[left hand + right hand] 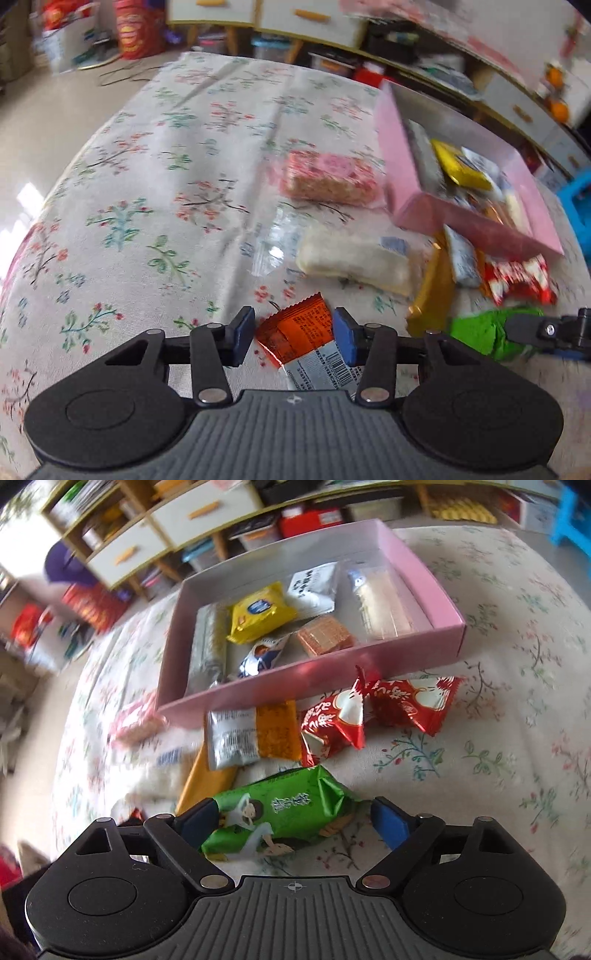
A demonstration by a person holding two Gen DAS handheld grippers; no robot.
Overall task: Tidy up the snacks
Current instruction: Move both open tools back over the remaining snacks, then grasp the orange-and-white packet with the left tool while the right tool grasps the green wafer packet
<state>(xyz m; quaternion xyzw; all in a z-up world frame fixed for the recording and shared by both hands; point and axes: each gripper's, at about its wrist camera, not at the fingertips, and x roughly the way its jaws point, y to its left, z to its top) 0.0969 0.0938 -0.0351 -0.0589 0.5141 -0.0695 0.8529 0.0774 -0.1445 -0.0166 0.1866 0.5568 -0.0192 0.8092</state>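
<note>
1. We have the left hand-held gripper [293, 338] half spread, pads flanking the orange packet [295, 332], not visibly pinching it.
2. Right hand-held gripper [295, 821] spread around the green packet [280, 823].
3. Pink box [258, 698] lies ahead, receiving sorted snacks.

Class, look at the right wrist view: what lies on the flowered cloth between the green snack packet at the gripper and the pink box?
Between the green snack packet and the pink cardboard box lie a silver-and-orange packet and red foil packets, seen in the right wrist view.
</note>
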